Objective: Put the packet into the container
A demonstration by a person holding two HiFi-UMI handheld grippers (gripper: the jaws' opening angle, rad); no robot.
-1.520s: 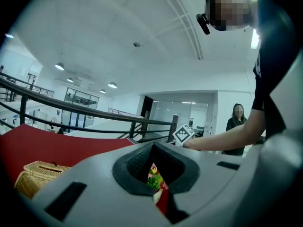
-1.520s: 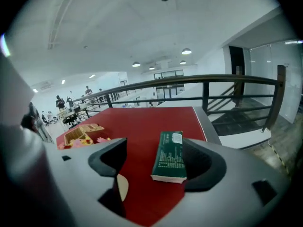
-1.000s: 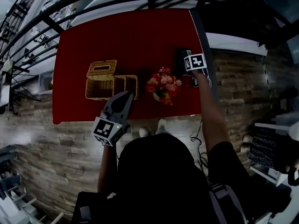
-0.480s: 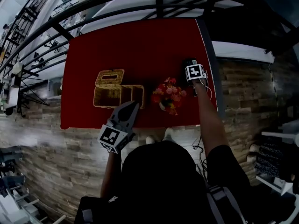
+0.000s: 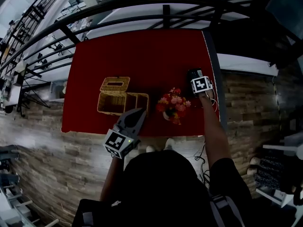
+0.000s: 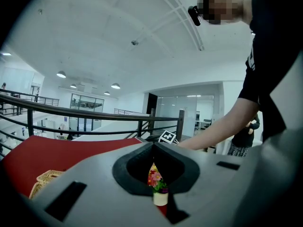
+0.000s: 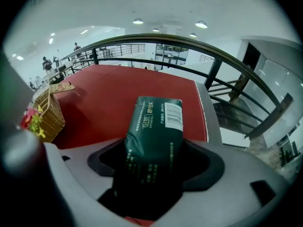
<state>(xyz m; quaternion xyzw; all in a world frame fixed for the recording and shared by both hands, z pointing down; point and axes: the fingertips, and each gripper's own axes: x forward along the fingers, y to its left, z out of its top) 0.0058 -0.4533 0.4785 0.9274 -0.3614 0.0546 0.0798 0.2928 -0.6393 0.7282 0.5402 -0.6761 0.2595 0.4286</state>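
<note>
My right claw (image 5: 194, 75), just closing, pinched the seemingly soft, light tissue packet (image 7: 154, 126) across its flanks (left claw (image 5: 138, 112) pressed together, idle).

Dark green soft plastic packet with a white barcode label (image 7: 154, 136) lies flat, label up, on the red tabletop (image 5: 142, 56) near its right edge. It sits lengthwise between the jaws of my right claw (image 7: 151, 174), which have just been closing and now touch both its sides. The container, a tan rectangular woven wicker basket (image 5: 113, 102), stands upright left of the tabletop's centre near the front edge, well apart from the packet, with its slotted lid seemingly tipped up at the back.
</note>
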